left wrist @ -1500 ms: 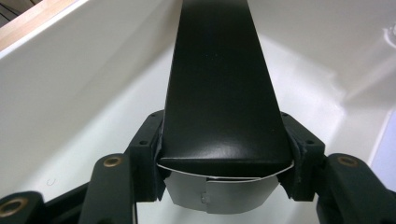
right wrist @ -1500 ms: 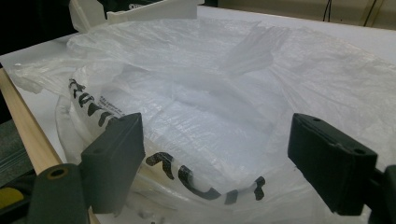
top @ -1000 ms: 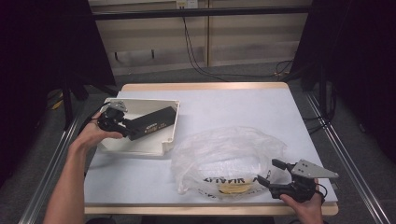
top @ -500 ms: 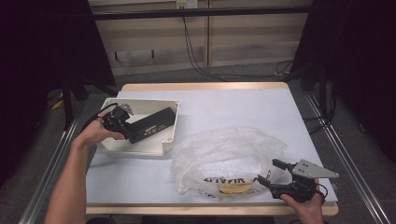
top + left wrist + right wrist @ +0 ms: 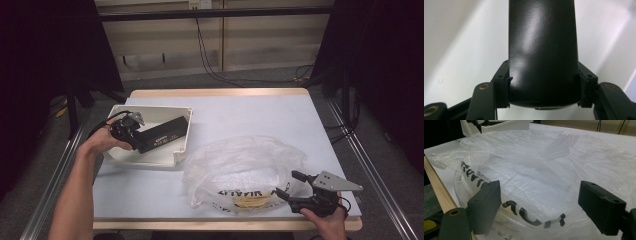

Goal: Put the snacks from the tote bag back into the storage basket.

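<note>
Two grippers: your L gripper point(image 5: 134, 134) clamps the black bar point(image 5: 162, 134) over the tray point(image 5: 170, 159); R gripper point(image 5: 291, 187) released, jaws w/ bag point(image 5: 240, 167) just ahead.

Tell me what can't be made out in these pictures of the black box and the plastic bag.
- Black box: in the left gripper view its far end is cut off by the top edge; print on it in the high view is too small to read.
- Plastic bag: its contents are veiled by cloudy film in both views; the lettering is creased and partly folded under.
- White tray: its floor is partly hidden by the box and the left gripper.
</note>
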A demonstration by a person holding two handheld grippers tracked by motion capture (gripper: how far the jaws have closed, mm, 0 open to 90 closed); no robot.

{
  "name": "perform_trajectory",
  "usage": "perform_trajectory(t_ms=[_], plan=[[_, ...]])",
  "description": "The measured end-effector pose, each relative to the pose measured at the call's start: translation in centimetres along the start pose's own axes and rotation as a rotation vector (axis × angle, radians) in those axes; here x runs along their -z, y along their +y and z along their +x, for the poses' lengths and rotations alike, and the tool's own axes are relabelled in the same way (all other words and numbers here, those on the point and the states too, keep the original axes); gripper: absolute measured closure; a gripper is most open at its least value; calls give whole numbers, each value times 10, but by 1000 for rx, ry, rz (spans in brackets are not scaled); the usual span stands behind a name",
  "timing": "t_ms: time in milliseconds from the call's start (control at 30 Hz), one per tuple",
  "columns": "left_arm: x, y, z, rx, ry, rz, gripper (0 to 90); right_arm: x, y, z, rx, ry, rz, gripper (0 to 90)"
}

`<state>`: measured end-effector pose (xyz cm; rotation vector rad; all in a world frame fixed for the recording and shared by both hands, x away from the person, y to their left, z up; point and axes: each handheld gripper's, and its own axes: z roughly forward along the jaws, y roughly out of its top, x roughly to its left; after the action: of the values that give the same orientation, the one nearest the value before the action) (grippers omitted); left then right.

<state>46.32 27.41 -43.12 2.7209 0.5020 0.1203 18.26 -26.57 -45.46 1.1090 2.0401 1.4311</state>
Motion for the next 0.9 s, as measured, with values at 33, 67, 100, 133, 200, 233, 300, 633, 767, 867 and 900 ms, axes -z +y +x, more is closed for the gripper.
perform_trajectory(t_ms=[33,67,100,133,200,233,300,633,767,867,900], plan=[[0,0,0,-3,0,2,431,0,0,0,0,1,1,181],[0,0,1,-2,-2,7,431,-1,0,0,-2,1,-1,181],[-1,0,2,0,-7,2,431,-1,0,0,-10,-2,0,181],[-1,0,2,-4,-5,4,431,-1,0,0,-3,3,1,181],[-2,0,3,8,-8,-3,429,-2,0,1,5,8,-1,181],[-2,1,3,6,-6,1,429,-2,0,1,5,6,3,181],[-4,2,3,9,4,12,426,-3,0,1,4,8,3,181],[6,3,2,144,39,-60,201,-2,0,0,-3,5,-3,180],[17,0,-2,211,69,-109,164,0,0,0,-4,5,-1,179],[25,-6,-5,259,93,-167,165,0,0,0,-3,3,-1,179],[27,-8,-7,258,92,-180,174,0,0,1,-5,3,0,179]])
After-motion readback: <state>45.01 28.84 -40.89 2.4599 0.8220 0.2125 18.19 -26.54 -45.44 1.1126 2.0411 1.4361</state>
